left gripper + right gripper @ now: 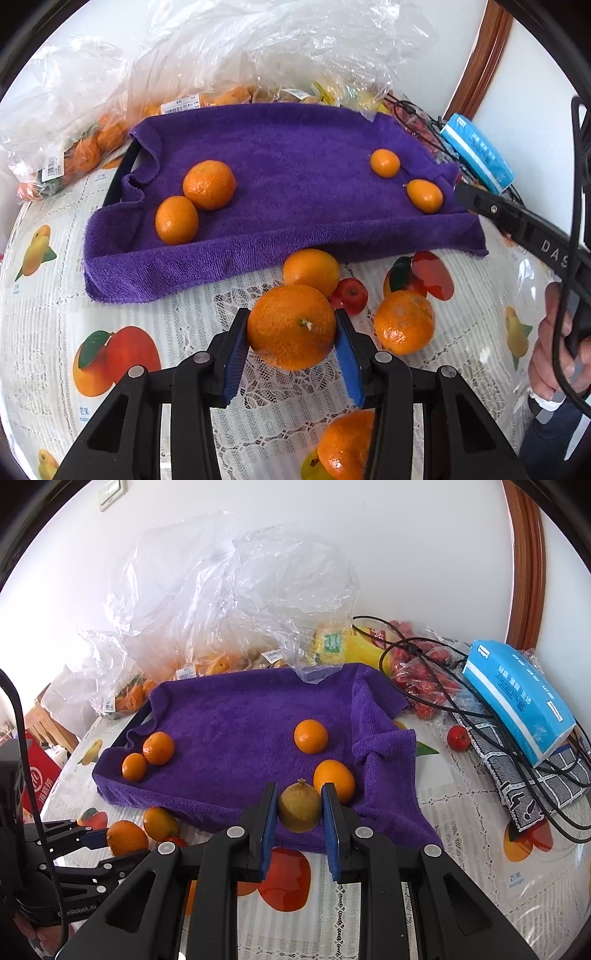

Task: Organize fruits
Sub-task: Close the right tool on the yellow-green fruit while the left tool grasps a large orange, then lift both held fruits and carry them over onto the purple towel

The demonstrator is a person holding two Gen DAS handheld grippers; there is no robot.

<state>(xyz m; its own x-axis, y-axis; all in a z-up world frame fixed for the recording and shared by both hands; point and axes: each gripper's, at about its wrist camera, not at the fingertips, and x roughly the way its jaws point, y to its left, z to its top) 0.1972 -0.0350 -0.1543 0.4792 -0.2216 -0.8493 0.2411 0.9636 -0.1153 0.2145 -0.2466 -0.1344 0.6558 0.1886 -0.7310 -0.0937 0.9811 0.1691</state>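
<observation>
While left wrist view is looking down: left hand-held gripper (291, 328) clamping large orange (291, 326) between blue pads, sitting just above counter (48, 332). Loose oranges lying beside it. Purple towel (288, 192) carrying four small oranges, two left, two right. Person's hand (557, 347) gripping other tool at right edge.

Right wrist view: right hand-held gripper (299, 805) squeezing brownish-yellow round fruit (299, 805), hanging over towel's near edge, just beside small orange (334, 780). Plastic bags (221, 602) of fruit piling behind towel. Blue tissue pack (517, 698) lying right.
</observation>
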